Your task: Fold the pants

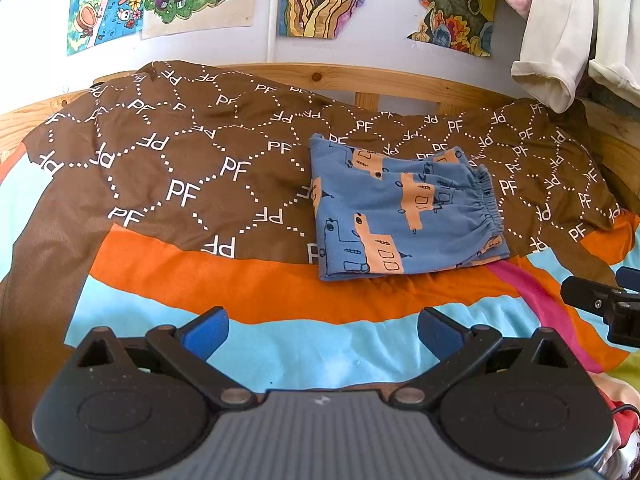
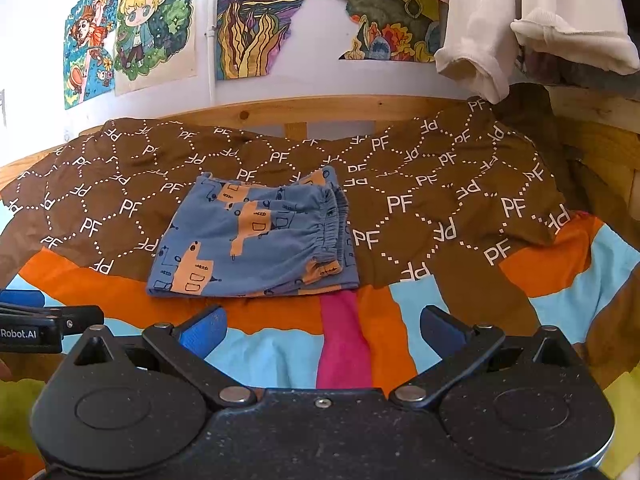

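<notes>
The blue pants (image 1: 396, 212) with orange truck prints lie folded into a compact rectangle on the bed, elastic waistband to the right; they also show in the right wrist view (image 2: 256, 240). My left gripper (image 1: 322, 330) is open and empty, held back from the pants over the light-blue and orange stripes. My right gripper (image 2: 322, 330) is open and empty too, near the pants' front edge above a pink stripe. Each gripper shows at the edge of the other's view: the right one (image 1: 600, 300), the left one (image 2: 44, 320).
A brown sheet with "PF" print (image 1: 180, 168) covers the far half of the bed over a striped cover (image 1: 240, 288). A wooden bed rail (image 1: 360, 80) runs behind. White clothes (image 2: 500, 40) hang at upper right. Drawings (image 2: 152, 28) cover the wall.
</notes>
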A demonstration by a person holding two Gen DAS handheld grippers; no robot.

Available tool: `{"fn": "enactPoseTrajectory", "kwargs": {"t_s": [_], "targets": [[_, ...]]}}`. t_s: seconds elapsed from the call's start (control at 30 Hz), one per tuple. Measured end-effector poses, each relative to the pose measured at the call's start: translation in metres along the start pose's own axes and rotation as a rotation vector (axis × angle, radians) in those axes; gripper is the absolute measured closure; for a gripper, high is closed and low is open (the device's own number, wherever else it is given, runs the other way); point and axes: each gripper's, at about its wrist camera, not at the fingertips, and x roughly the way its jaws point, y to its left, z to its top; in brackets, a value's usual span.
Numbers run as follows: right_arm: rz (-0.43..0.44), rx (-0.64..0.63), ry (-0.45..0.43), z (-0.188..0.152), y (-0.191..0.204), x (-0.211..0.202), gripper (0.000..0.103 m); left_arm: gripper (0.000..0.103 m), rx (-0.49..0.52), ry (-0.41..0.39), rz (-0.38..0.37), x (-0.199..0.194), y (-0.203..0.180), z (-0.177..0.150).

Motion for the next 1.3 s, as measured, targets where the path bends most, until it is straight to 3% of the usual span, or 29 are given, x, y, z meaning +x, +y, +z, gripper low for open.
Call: {"fn": "enactPoseTrajectory", "kwargs": {"t_s": [0.4,0.57,1.3], "targets": [[-0.005,-0.002,0.000,-0.0001,0.0003,0.0000,0.001,0.000,0.002,0.003,0.005,-0.0001,-0.0002,-0.0002],[-0.004,-0.002,0.001,-0.0005,0.0003,0.0005,0.001,0.000,0.023,0.023,0.065,-0.0012,-0.0008,0.0043],[-0.002,-0.007,0.005,-0.0009,0.0025,0.0015,0.001,0.000,0.026,0.019,0.041,-0.0026,0.0002,0.0052]]}}
